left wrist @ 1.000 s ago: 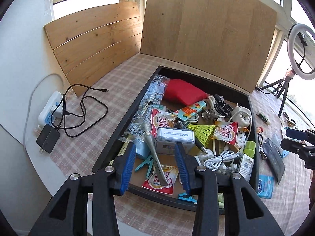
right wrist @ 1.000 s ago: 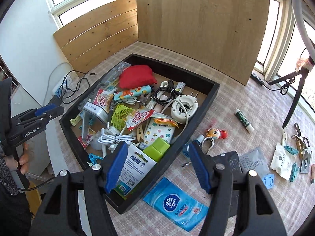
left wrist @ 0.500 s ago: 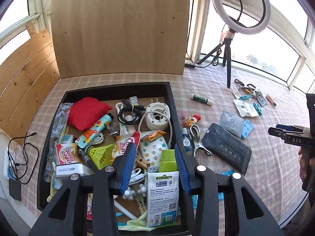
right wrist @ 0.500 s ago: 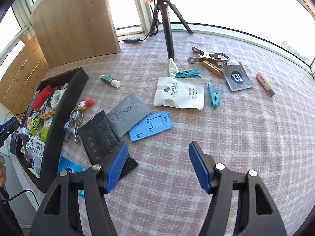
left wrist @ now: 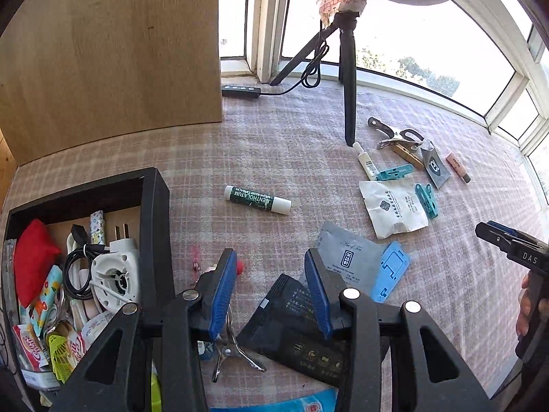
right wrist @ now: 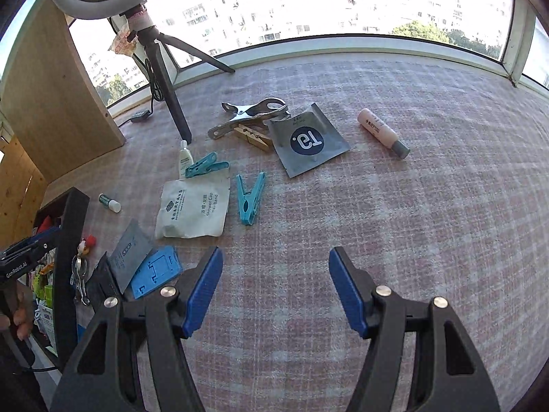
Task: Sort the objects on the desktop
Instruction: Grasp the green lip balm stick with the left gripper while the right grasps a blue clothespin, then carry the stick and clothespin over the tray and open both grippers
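This looks like a glazed balcony or sunroom in a high-rise flat, set up for recording. A curved run of windows [right wrist: 308, 7] gives onto apartment blocks and treetops. A ring light on a tripod [left wrist: 346, 68] stands on a table with a pink checked cloth [right wrist: 411, 206]. Plywood boards [left wrist: 109, 55] lean upright at the far left. Household odds lie about: clothes pegs [right wrist: 250, 199], a shower-cap sachet [right wrist: 194, 211], a lip balm stick [left wrist: 257, 199], and a black tray [left wrist: 154, 240] of clutter.
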A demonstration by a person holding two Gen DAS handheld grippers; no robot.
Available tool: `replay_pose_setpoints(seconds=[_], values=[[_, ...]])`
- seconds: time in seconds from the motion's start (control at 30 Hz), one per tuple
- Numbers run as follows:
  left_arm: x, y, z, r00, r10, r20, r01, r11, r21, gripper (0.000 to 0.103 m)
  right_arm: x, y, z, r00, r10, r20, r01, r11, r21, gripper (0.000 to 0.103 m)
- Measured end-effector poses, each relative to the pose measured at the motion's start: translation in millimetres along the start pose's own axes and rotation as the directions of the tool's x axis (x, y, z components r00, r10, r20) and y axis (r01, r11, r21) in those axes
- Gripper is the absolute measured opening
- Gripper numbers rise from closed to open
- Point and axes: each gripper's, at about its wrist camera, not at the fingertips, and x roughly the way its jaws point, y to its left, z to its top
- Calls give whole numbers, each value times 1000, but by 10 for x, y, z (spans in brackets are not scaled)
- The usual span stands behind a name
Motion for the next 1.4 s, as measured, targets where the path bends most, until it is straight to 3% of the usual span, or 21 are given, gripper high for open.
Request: replay_pose_setpoints(seconds=[0.4,0.77,0.9,1.0,1.1,1.17,1.4], values=[[650,37,453,993,-11,-114,-11,982,-191,39,587,210,373,996,-9,-85,4,998,-63,63],[944,-23,509,984,19,-176,-54,979,-197,40,821,257,485,992,-13,-123,3,997,-81,63],[946,-102,489,985,45,-164,-72,985,-158,40,839,262,482,993,-36,-115,23,994,-110,63],[934,-135,465,987,69,-147,-88,988,-126,33,823,273,456,991,-71,-114,54,987,-149,51],[906,-137,420,988,88,-130,-101,990,-100,20,794,227,447,989,-82,-121,62,985,-163,38],[883,-121,387,989,84,-124,-96,991,-91,15,765,165,443,989,-78,-124,60,987,-150,22],[691,-61,222,993,26,-116,-38,994,-104,14,588,-7,375,994,-30,-105,22,997,-75,22]])
